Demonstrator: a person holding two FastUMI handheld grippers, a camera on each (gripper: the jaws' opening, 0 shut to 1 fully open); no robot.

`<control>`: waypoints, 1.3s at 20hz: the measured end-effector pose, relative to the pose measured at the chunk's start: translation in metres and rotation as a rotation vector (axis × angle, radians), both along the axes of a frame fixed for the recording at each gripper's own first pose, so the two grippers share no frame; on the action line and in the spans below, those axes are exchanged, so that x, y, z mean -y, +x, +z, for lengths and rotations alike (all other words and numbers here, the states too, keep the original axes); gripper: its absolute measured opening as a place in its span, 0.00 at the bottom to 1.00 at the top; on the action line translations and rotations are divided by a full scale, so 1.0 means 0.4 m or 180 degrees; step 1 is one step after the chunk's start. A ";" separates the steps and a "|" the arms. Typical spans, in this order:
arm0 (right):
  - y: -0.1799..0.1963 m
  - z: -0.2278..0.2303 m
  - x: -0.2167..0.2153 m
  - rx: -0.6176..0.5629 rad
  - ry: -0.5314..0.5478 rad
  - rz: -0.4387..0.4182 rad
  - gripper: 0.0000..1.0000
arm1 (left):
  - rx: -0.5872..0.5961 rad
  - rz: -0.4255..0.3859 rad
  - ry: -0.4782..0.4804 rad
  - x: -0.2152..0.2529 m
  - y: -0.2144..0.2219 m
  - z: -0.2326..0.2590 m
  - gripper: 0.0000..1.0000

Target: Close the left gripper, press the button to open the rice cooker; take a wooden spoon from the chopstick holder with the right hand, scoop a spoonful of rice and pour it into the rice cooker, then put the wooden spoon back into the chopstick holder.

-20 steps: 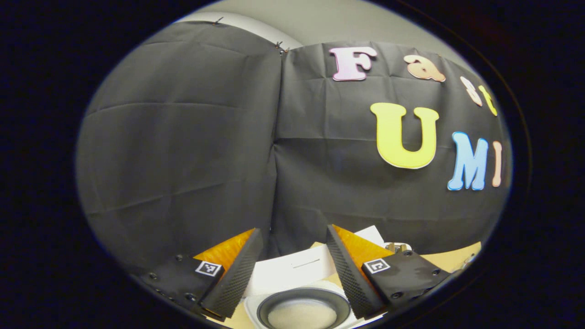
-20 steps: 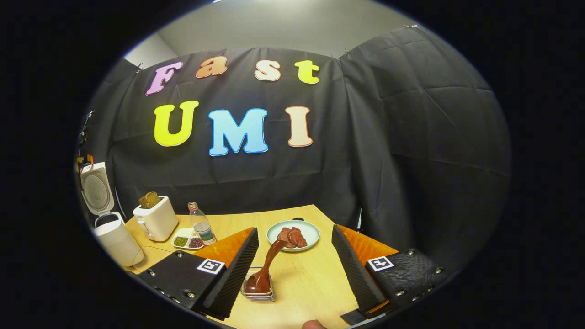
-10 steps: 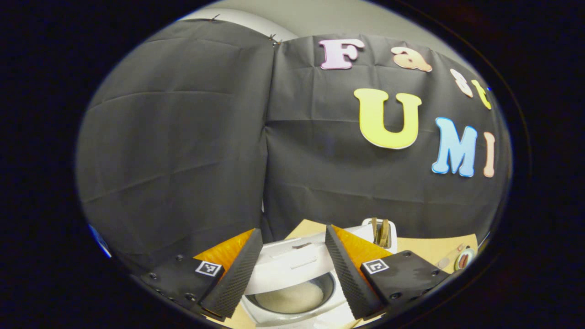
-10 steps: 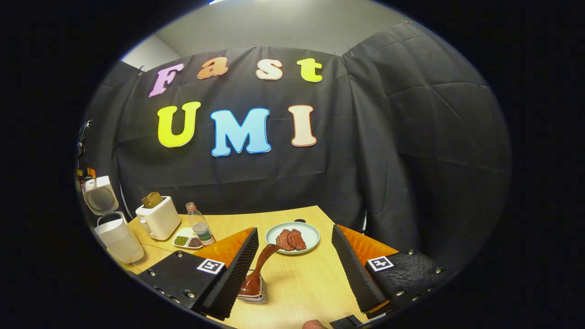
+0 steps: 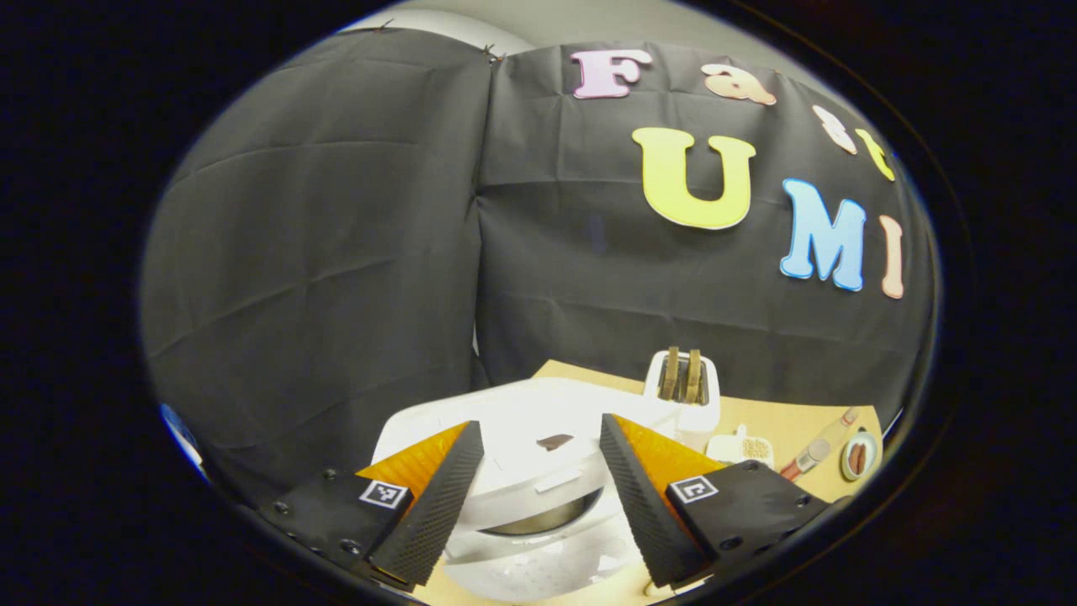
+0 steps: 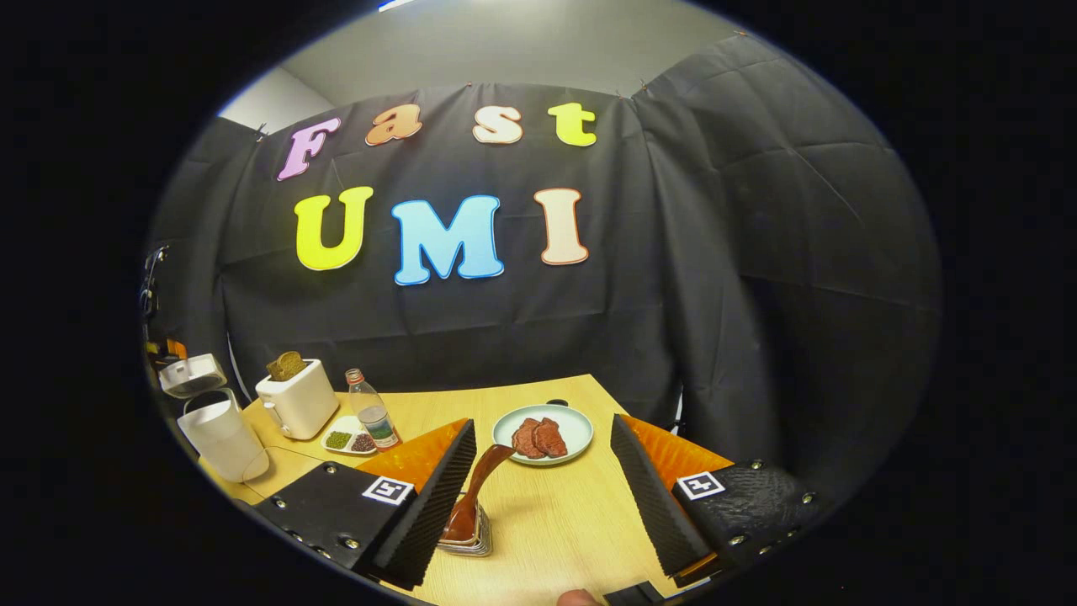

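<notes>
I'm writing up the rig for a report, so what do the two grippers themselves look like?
Left gripper and right gripper look alike: two black ribbed wedge fingers with orange outer faces, on black screwed plates, each carrying a small square black-and-white marker. No cables or sleeves visible.

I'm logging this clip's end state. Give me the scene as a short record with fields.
lid: white rice cooker lid lowered almost shut, a dark gap left
spoon: brown wooden spoon standing in the clear holder on the wooden table
left gripper: open, above the cooker
right gripper: open, empty, spoon near its left finger
background: white toaster, pale plate
</notes>
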State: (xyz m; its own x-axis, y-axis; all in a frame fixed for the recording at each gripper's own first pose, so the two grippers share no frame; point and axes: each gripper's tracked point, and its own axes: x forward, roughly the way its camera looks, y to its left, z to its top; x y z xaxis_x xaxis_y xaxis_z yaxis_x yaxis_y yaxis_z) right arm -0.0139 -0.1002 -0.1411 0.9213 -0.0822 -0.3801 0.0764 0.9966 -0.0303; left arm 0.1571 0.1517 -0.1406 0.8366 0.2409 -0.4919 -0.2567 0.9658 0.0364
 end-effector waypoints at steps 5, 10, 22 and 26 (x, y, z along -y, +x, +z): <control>-0.010 -0.015 -0.008 -0.0033 0.0011 0.0030 0.98 | -0.0213 -0.0024 -0.0095 0.031 -0.035 -0.100 0.97; -0.001 -0.021 -0.021 -0.0044 0.0030 0.0059 0.98 | -0.0394 -0.0054 -0.0054 0.049 -0.058 -0.170 0.98; 0.018 -0.036 -0.077 -0.0073 0.0053 0.0160 0.98 | -0.0521 -0.0065 -0.0082 0.060 -0.070 -0.241 0.97; 0.045 0.004 -0.144 0.0025 0.0100 0.0343 0.98 | -0.0285 -0.0238 0.0027 0.080 -0.077 -0.213 1.00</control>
